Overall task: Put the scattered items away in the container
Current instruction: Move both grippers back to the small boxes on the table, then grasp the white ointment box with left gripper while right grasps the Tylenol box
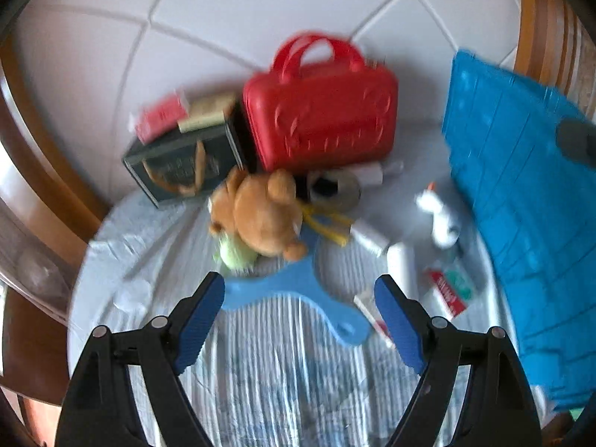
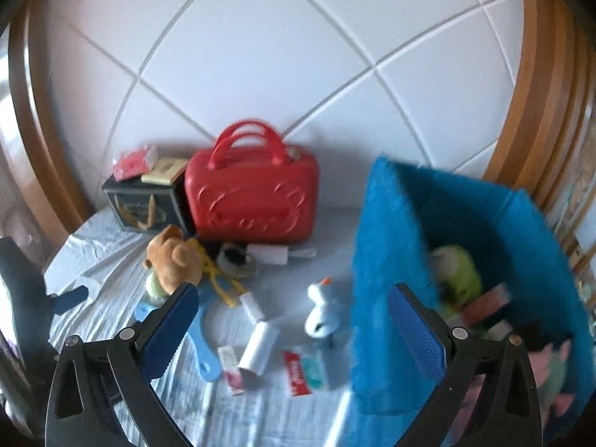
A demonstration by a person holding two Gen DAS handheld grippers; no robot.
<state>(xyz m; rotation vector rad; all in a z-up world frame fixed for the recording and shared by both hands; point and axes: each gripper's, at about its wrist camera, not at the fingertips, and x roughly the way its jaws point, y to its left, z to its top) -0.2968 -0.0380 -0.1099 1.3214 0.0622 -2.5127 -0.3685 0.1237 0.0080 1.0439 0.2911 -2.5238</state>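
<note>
A blue fabric bin (image 2: 387,272) stands at the right, also in the left wrist view (image 1: 521,186). It holds a green plush (image 2: 460,273) and other items. Scattered on the cloth lie a brown teddy bear (image 1: 260,216), a blue comb (image 1: 298,290), a white toy bird (image 1: 439,219), white rolls (image 1: 400,264), a tape roll (image 1: 335,188) and a red-green packet (image 1: 449,290). My left gripper (image 1: 300,316) is open and empty, just above the comb. My right gripper (image 2: 294,327) is open and empty, by the bin's left wall.
A red plastic case (image 1: 320,119) and a dark box (image 1: 182,164) with small packs on top stand at the back against the white tiled wall. Wooden frames run along both sides. The left gripper shows at the right wrist view's left edge (image 2: 70,298).
</note>
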